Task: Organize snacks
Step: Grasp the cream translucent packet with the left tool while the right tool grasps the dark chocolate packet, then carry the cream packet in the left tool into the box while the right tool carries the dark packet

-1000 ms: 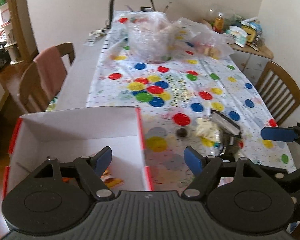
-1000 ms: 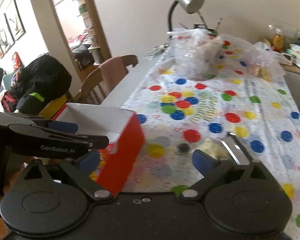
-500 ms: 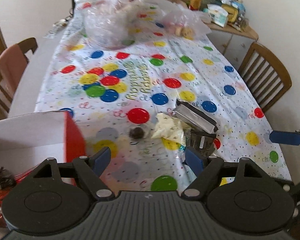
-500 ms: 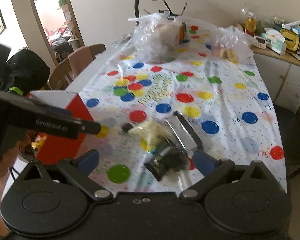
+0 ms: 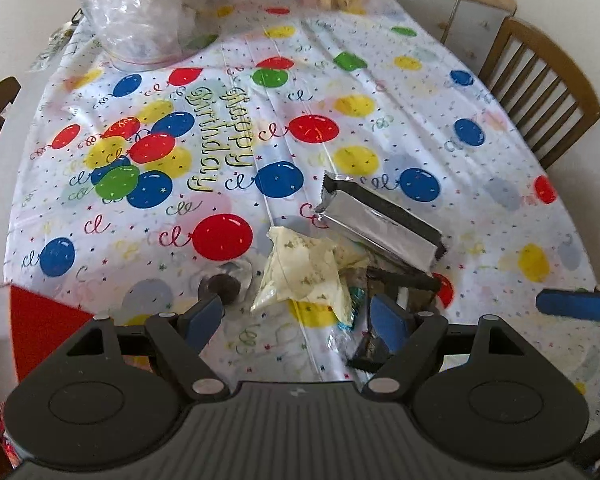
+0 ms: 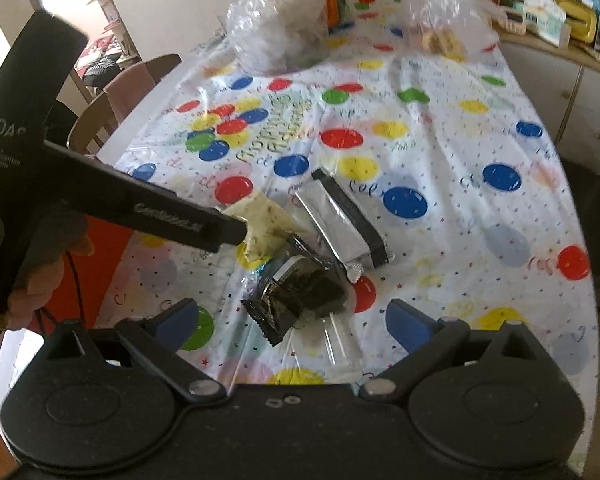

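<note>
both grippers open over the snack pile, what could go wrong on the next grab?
1. The cream packet, dark wrapper and silver pack overlap, so either gripper may pinch two at once or drag a neighbour.
2. The left gripper and right gripper converge on the same pile and could collide.
3. The small round chocolate by the left finger could get knocked away from the red box.

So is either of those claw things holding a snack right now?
No, the left gripper and the right gripper both stand open and empty above the snacks on the tablecloth.
</note>
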Motion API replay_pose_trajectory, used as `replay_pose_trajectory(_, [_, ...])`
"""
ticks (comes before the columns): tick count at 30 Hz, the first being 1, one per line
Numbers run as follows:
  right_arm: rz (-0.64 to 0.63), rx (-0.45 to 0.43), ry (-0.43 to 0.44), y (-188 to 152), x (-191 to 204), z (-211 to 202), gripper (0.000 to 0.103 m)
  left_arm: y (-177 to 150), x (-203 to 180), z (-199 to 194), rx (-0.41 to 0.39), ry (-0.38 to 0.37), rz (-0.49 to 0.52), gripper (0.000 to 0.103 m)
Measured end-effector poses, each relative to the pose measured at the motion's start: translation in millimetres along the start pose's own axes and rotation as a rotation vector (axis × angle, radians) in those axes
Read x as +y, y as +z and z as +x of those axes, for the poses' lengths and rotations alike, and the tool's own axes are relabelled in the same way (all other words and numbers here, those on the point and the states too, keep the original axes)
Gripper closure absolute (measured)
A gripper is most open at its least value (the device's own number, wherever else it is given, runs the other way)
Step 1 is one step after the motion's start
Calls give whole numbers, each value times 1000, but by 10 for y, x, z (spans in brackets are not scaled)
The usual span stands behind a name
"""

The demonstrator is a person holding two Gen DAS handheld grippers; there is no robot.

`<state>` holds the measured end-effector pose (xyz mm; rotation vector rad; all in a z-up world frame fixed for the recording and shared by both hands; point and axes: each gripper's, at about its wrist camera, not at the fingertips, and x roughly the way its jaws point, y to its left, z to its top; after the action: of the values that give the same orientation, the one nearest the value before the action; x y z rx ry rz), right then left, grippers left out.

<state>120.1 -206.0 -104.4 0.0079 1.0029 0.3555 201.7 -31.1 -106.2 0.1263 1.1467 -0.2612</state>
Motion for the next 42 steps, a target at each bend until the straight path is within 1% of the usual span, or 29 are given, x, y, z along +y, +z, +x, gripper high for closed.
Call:
replay_pose_trajectory(4, [30,37,17,51,-28,196,4,103,1,159,29,4,4,22])
replay_pose_trajectory(10, [82,88,30,123,-47,501,10,187,63,371,74,-16,-29,22])
replay_pose_trajectory(17, [72,125,18,182,29,733,21,236,88,520,91,-25,-47,22])
replay_pose_trajectory(20, [73,134,8,203,42,798,26,258,92,568,101,-41,-53,22])
replay_pose_trajectory(22, [65,132,2,216,53,823,27,259,84,598,106,-42,-48,22])
replay_pose_trajectory(25, [44,127,-12,228,84,837,32,252,88,638,114,-50,-51,22])
replay_pose_trajectory(26, [37,125,-18,232,92,838,36,248,84,647,116,-49,-48,23])
replay_pose_trajectory(27, [28,123,-26,235,99,840,40,243,80,655,119,-50,-45,27])
replay_pose_trajectory(28, [21,121,-33,239,101,841,42,237,79,663,123,-52,-43,29])
replay_pose_trajectory(30, [13,117,-48,244,99,843,51,227,82,670,126,-57,-45,33])
replay_pose_trajectory(31, [13,117,-48,247,94,841,52,223,82,670,126,-57,-46,35])
replay_pose_trajectory(32, [16,117,-46,248,88,837,54,221,82,668,126,-58,-48,39])
replay_pose_trajectory(36, [17,113,-36,238,95,822,61,203,81,638,116,-62,-50,44])
replay_pose_trajectory(42, [15,99,-38,213,127,765,66,146,114,565,102,-53,-72,48])
